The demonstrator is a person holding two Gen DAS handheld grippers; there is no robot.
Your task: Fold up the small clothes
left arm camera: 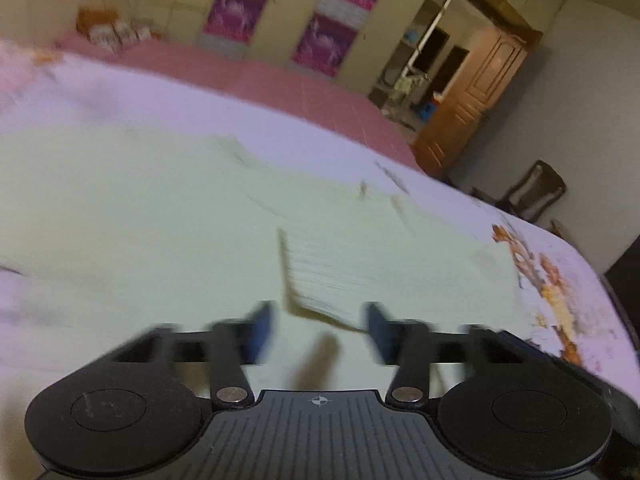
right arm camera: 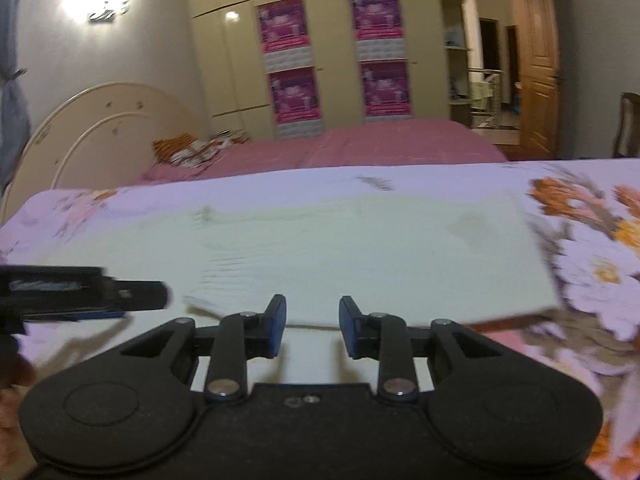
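A pale cream garment lies spread flat on a lilac floral sheet; a ribbed cuff or hem lies just ahead of my left gripper. The left gripper is open and empty, low over the cloth. In the right wrist view the same garment lies across the sheet. My right gripper is open and empty at the garment's near edge. The left gripper shows at the left edge of the right wrist view.
The sheet's edge curves at the right. Behind it is a bed with a pink cover, a headboard, a wardrobe with purple posters, a wooden door and a chair.
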